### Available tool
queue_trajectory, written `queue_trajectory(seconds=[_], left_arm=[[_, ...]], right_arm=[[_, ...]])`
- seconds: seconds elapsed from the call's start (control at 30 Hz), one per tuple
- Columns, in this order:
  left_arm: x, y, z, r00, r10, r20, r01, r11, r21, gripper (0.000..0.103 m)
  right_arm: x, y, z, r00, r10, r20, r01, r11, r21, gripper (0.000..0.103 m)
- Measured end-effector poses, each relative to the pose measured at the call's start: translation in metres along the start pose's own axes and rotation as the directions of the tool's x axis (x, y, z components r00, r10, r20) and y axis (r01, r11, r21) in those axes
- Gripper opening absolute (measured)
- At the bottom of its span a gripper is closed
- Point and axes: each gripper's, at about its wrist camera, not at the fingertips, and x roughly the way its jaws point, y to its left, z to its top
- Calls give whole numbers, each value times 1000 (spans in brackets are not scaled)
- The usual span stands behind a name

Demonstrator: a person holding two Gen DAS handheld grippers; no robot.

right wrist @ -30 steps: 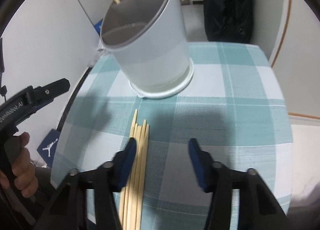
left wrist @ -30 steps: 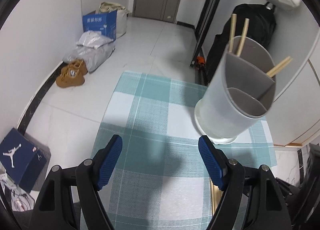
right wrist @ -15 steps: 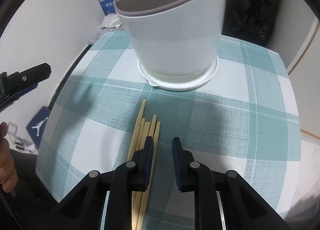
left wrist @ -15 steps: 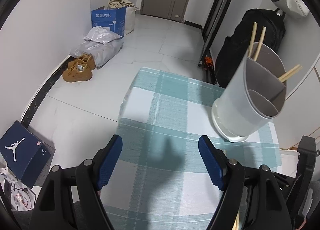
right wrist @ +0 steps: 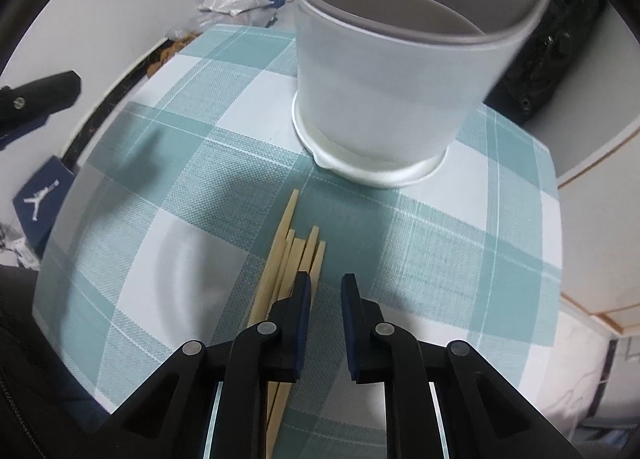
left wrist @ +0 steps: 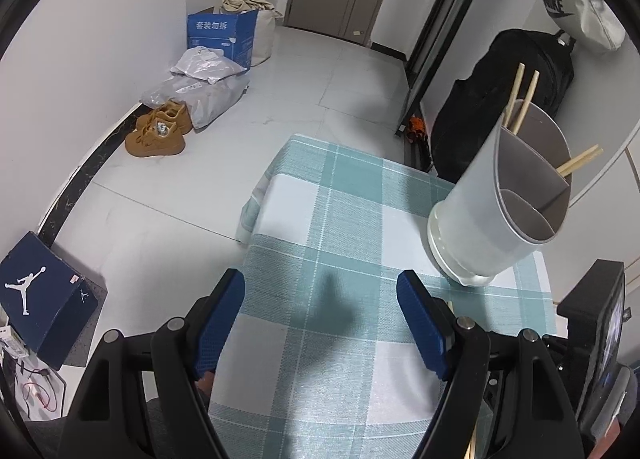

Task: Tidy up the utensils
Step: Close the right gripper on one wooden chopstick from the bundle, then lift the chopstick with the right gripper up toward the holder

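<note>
- Sitting on the checked tablecloth (right wrist: 460,243) is the big white utensil holder (right wrist: 384,83), upright, a few chopsticks already poking out of its far compartment.
- Left gripper (left wrist: 320,323) hangs wide open over bare cloth, holding nothing.
- Right gripper (right wrist: 325,299) has just been closing; there's a narrow gap and nothing looks pinched yet, its left pad sitting over the bundle's edge.
- Loose chopsticks (right wrist: 292,255) lie flat beside the holder, long axis pointing at its base. Looks like the pick-up step; next it probably needs one stick between the pads.

Teal-and-white checked tablecloth (right wrist: 440,243) under a white holder (right wrist: 384,99) with grey lining, pale tan chopsticks (right wrist: 294,251) — blue pads (left wrist: 224,315) on black grippers, tan shoes (left wrist: 158,133) beyond.
</note>
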Motion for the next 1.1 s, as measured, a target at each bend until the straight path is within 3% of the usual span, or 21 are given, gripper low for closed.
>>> queue_trajectory(seconds=[0.17, 0.67, 0.83, 0.93, 1.1], left_arm=[[0, 6, 0, 1000, -4, -9, 3, 1000, -28, 75], [-2, 7, 1, 1000, -11, -13, 10, 999, -34, 75], [-1, 7, 1, 1000, 3, -16, -3, 999, -34, 75], [2, 7, 0, 1000, 10, -30, -11, 999, -30, 75], [7, 0, -2, 998, 21, -54, -22, 1000, -9, 75]], right_arm=[[4, 5, 15, 999, -27, -29, 27, 1000, -9, 14], [8, 27, 17, 994, -69, -88, 60, 993, -102, 13], [11, 27, 23, 997, -63, -40, 60, 996, -68, 9], [14, 25, 25, 1000, -23, -16, 23, 999, -37, 3], [12, 15, 25, 999, 26, 21, -27, 999, 28, 3]])
